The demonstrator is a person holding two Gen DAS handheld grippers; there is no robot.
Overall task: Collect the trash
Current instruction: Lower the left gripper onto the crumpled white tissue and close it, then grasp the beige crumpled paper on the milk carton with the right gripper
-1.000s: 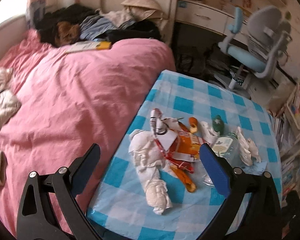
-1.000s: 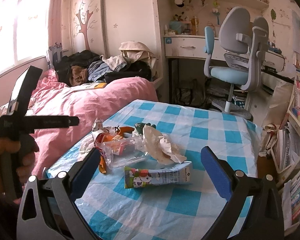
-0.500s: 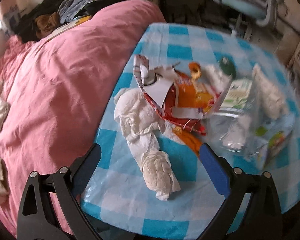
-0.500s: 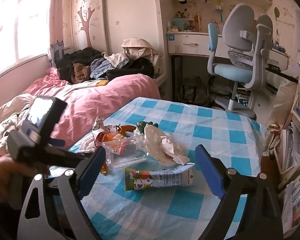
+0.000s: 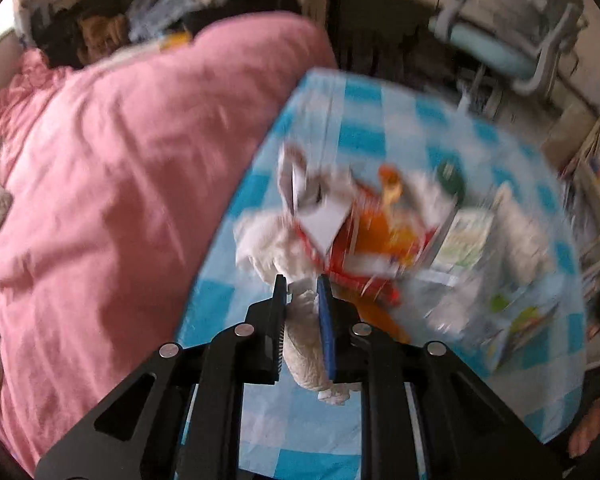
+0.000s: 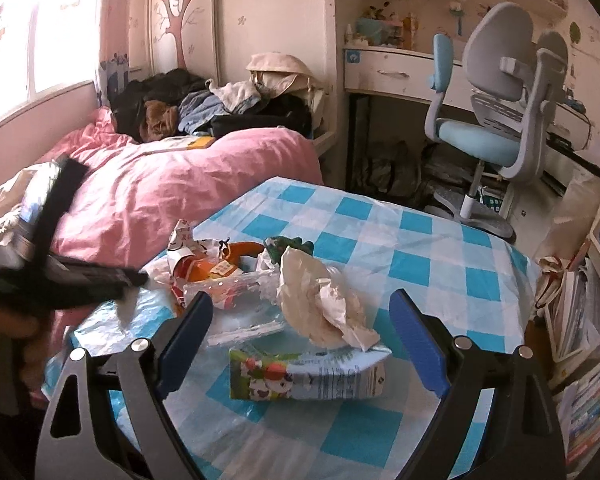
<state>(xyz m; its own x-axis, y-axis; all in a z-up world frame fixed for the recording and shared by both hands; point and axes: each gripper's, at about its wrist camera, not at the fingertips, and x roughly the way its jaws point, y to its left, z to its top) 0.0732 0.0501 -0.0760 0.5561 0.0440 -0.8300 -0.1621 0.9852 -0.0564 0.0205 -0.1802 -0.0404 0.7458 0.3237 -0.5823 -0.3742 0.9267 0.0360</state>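
Note:
A heap of trash lies on the blue-checked table point(image 6: 428, 248). My left gripper point(image 5: 302, 292) is shut on a long crumpled white tissue point(image 5: 306, 344) at the table's near left edge; the view is blurred. Beyond it lie an orange-red snack wrapper point(image 5: 372, 240) and a milk carton point(image 5: 464, 236). My right gripper point(image 6: 300, 332) is open and empty, just above a flattened milk carton point(image 6: 308, 372), with a crumpled tissue point(image 6: 320, 304) and a clear plastic box point(image 6: 240, 300) between the fingers. The left gripper point(image 6: 134, 280) shows at the table's left edge.
A bed with a pink duvet point(image 6: 172, 184) touches the table's left side, with clothes point(image 6: 220, 108) piled at its head. A blue-grey desk chair point(image 6: 496, 120) and desk stand behind the table. Bookshelves point(image 6: 588, 312) stand to the right.
My left gripper moved down to the long white tissue and closed on it. My right gripper shifted slightly forward over the milk carton and stayed open.

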